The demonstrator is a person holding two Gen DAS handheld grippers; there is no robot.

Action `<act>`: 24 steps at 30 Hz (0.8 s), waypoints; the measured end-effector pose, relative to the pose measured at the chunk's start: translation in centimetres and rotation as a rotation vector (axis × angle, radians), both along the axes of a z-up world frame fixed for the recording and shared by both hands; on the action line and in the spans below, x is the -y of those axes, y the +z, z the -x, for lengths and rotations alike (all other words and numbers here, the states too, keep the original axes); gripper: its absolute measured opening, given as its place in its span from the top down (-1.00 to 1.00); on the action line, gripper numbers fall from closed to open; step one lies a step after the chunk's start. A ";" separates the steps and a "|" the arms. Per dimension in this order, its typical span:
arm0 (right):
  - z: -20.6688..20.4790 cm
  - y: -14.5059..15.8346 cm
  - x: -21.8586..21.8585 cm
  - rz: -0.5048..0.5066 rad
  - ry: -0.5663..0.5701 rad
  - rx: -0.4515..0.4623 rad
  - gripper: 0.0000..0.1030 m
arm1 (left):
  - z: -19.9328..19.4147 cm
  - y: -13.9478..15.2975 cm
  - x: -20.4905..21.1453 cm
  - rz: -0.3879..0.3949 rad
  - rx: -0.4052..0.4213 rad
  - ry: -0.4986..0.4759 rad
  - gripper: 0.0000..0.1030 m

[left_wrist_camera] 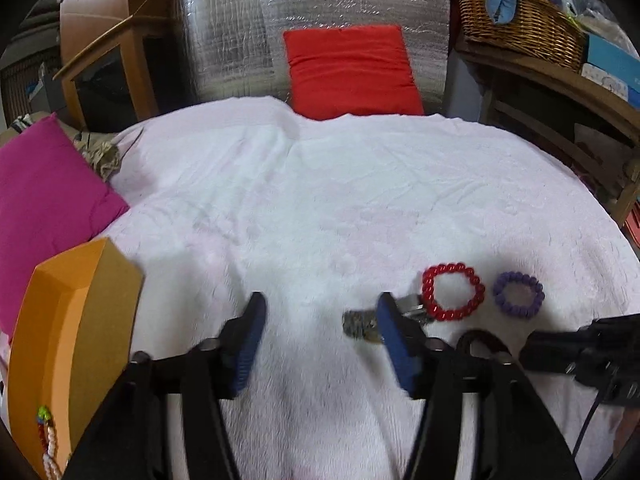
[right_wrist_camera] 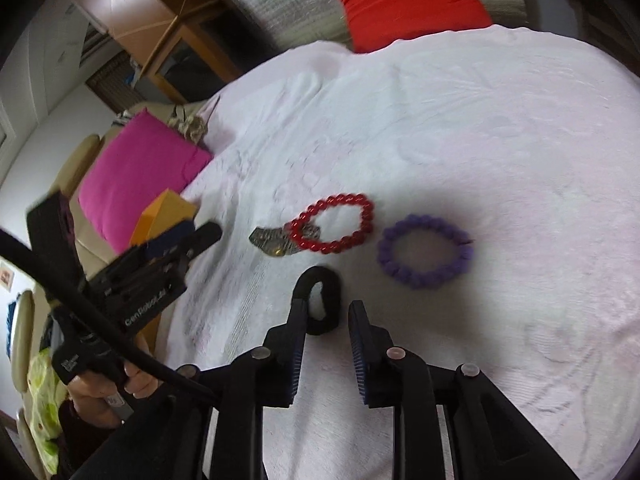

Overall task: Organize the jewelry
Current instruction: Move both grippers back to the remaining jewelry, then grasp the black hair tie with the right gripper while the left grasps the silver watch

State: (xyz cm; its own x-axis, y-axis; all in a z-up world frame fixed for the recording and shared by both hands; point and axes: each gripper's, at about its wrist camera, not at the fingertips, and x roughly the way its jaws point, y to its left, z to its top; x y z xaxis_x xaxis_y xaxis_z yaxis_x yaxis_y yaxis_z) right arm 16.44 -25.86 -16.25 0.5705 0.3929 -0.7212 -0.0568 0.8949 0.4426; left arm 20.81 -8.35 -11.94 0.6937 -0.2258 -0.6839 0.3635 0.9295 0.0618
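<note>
Right gripper [right_wrist_camera: 326, 320], fingers apart, nears the black band [right_wrist_camera: 322, 304]: straddle its near edge, then close; left gripper [left_wrist_camera: 320, 320] idle, fingers apart.

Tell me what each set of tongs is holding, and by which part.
Nothing is held. Left tongs and right tongs are both open; the black band lies by the right pair's left finger.

Partly hidden behind the left gripper's [left_wrist_camera: 322, 312] right finger [left_wrist_camera: 394, 332]: a metallic clip [left_wrist_camera: 360, 326], its shape unclear. Cut off at the left wrist view's lower left edge: an orange box [left_wrist_camera: 60, 320] with a beaded strand [left_wrist_camera: 48, 448] inside, beads too small to tell apart. Overlapped by the right gripper's [right_wrist_camera: 326, 312] left finger [right_wrist_camera: 296, 320]: a black band [right_wrist_camera: 324, 300], its near side out of sight. Smeared by motion blur: the purple bracelet [right_wrist_camera: 426, 250] and red bracelet [right_wrist_camera: 332, 224]. Cropped at the right edge: a wicker basket [left_wrist_camera: 520, 20].
</note>
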 end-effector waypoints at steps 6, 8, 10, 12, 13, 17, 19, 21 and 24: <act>-1.1 -1.3 -2.1 0.091 0.035 0.003 0.53 | -0.5 -1.1 1.4 -0.022 -0.003 -0.102 -0.30; -1.4 -1.9 -2.6 0.128 0.043 0.011 0.51 | -0.8 -1.8 1.7 -0.029 -0.029 -0.128 -0.30; -1.5 -2.1 -3.0 0.163 0.054 0.032 0.63 | -1.0 -2.2 2.0 -0.034 -0.042 -0.151 -0.30; -1.5 -2.0 -3.4 0.204 0.062 0.046 0.77 | -1.0 -2.6 2.3 -0.041 -0.047 -0.174 -0.23; -1.4 -2.0 -3.4 0.206 0.059 0.044 0.79 | -0.9 -2.7 2.4 -0.040 -0.054 -0.187 -0.16; -1.2 -1.5 -2.5 0.197 0.028 0.042 0.79 | -0.9 -3.2 3.0 -0.036 -0.082 -0.234 0.32; -1.1 -1.3 -1.8 0.188 0.002 0.031 0.79 | -0.7 -3.4 3.2 -0.027 -0.108 -0.270 0.56; -1.0 -1.3 -0.8 0.157 -0.023 0.009 0.80 | -0.7 -3.8 3.3 -0.014 -0.152 -0.292 0.73; -0.8 -1.3 0.4 0.124 -0.043 -0.020 0.80 | -0.3 -3.7 3.4 -0.036 -0.159 -0.320 0.79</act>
State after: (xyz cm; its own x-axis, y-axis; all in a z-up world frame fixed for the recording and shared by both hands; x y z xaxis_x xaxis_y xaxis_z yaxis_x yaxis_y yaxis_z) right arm 17.27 -26.25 -17.59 0.5698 0.2754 -0.7743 -0.0091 0.9442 0.3292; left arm 21.16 -11.76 -15.62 0.4760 -0.3882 -0.7891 0.6437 0.7652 0.0119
